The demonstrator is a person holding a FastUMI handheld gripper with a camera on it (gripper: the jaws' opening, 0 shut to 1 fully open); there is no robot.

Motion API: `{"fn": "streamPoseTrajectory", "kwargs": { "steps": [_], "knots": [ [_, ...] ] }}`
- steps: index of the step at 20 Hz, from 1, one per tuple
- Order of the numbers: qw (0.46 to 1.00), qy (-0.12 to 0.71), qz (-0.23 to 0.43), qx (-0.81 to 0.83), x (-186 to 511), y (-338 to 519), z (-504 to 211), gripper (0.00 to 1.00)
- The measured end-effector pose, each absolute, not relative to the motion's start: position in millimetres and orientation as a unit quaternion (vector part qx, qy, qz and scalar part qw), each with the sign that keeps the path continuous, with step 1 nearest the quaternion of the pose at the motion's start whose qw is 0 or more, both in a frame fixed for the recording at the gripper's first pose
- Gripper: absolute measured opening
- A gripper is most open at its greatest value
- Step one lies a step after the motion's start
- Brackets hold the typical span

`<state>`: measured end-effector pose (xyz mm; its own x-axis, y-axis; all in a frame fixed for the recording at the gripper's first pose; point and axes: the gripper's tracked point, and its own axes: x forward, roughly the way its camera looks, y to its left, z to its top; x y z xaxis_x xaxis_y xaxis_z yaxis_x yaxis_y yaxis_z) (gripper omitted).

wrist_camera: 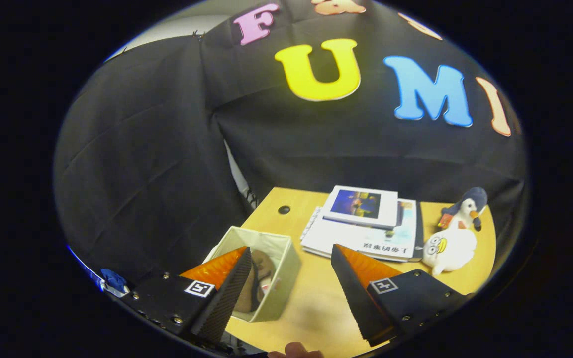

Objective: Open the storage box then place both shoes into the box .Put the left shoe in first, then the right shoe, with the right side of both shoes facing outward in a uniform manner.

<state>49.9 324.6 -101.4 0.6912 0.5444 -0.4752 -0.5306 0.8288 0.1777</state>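
Note:
A pale fabric storage box stands open on the wooden table, just ahead of my left finger. Inside it lies a brown shoe with a bit of pink showing, partly hidden by that finger. My gripper hangs above the table with its fingers wide apart and nothing between them. The left finger overlaps the box; the right finger is over bare table beside it.
A stack of booklets lies beyond the right finger. A plush penguin rests at the table's right end. A small round hole marks the table's far side. A fingertip of a hand shows near the front edge.

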Motion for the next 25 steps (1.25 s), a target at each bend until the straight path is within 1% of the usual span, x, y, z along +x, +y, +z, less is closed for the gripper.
{"fn": "streamPoseTrajectory", "kwargs": {
  "steps": [3, 6, 10, 14, 17, 19, 25],
  "knots": [
    [0.951, 0.183, 0.247, 0.015, 55, 277, -81, 0.98],
    [0.969, 0.124, 0.211, 0.026, 49, 234, -59, 0.98],
    [0.982, 0.076, 0.17, 0.016, 42, 181, -28, 0.98],
    [0.993, 0.026, 0.113, 0.017, 36, 126, -1, 0.97],
    [0.997, 0.002, 0.077, 0.012, 35, 99, 15, 0.97],
    [0.998, -0.002, 0.067, 0.011, 32, 92, 17, 0.97],
    [0.997, 0.008, 0.068, 0.034, 40, 74, 14, 0.97]
  ]
}}
